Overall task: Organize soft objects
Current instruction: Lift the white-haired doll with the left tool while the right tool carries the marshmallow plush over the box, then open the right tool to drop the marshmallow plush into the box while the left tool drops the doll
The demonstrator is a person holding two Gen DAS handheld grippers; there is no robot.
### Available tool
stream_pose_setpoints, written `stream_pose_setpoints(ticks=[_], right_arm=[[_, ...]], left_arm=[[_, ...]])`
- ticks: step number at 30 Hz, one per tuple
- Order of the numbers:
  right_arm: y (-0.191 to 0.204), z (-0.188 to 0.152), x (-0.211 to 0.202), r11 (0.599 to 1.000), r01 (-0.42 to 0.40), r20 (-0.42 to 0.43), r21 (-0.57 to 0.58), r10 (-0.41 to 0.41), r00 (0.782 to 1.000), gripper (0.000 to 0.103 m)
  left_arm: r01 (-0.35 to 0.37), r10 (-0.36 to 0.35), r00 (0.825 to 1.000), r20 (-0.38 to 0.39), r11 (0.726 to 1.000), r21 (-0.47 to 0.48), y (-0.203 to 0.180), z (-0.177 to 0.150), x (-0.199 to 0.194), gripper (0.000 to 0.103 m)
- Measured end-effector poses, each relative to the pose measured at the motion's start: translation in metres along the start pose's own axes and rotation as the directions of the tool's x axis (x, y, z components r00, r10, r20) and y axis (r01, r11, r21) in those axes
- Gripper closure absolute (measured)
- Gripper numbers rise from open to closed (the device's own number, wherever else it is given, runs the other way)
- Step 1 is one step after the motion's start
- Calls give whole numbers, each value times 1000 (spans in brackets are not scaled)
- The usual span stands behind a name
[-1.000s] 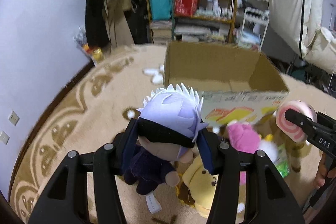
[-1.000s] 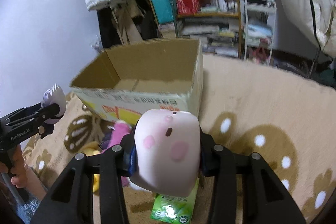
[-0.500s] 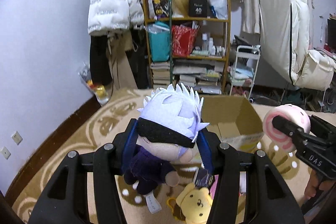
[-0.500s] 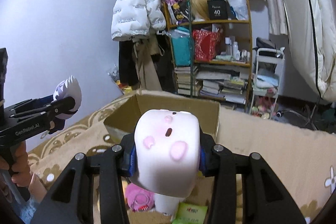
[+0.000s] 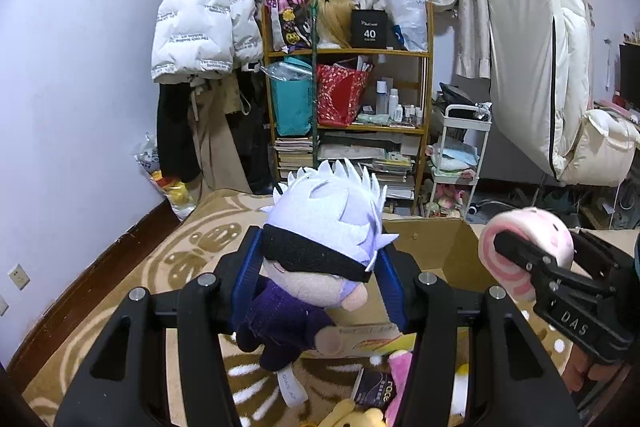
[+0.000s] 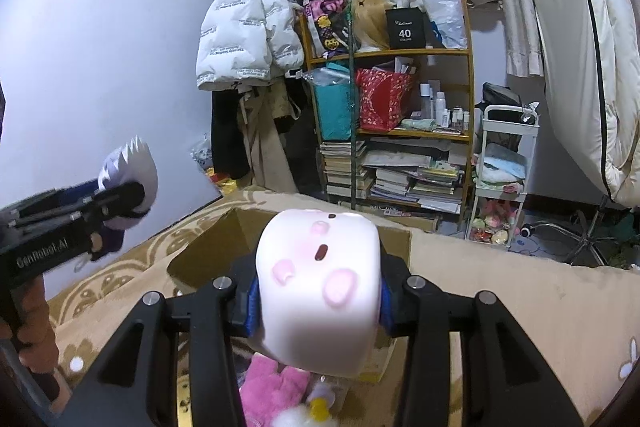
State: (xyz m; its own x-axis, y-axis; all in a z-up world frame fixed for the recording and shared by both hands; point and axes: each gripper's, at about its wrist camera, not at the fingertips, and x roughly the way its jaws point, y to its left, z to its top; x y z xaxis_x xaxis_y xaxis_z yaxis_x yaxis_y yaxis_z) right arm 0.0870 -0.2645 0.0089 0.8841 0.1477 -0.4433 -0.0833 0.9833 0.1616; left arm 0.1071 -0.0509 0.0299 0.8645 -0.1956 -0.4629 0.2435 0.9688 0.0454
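Beige patterned rug (image 5: 132,291), cluttered shelf (image 5: 348,99) behind; left jaws grip doll (image 5: 320,259), right jaws grip pink plush (image 6: 320,291).

The cardboard box (image 6: 394,239) sits on the rug (image 6: 520,303), with the bookshelf (image 6: 400,131) behind it and a trolley (image 6: 506,163) right of the shelf. A jacket (image 6: 244,35) hangs left of the shelf. Plush toys (image 6: 272,391) lie on the rug before the box.

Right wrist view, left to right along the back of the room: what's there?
White puffer jacket → wooden shelf → white cart → white folded mattress.
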Motion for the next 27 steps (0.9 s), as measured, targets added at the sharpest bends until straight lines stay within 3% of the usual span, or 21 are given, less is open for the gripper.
stream_pose_setpoints(ticks=[12, 27], right_arm=[[-17, 0, 24, 999, 24, -8, 38, -24, 1000, 56], [-14, -8, 51, 1000, 13, -61, 4, -13, 998, 55]], left_arm=[[12, -11, 1000, -6, 1000, 19, -12, 2, 32, 51], [10, -9, 997, -83, 1000, 3, -11, -3, 73, 50]])
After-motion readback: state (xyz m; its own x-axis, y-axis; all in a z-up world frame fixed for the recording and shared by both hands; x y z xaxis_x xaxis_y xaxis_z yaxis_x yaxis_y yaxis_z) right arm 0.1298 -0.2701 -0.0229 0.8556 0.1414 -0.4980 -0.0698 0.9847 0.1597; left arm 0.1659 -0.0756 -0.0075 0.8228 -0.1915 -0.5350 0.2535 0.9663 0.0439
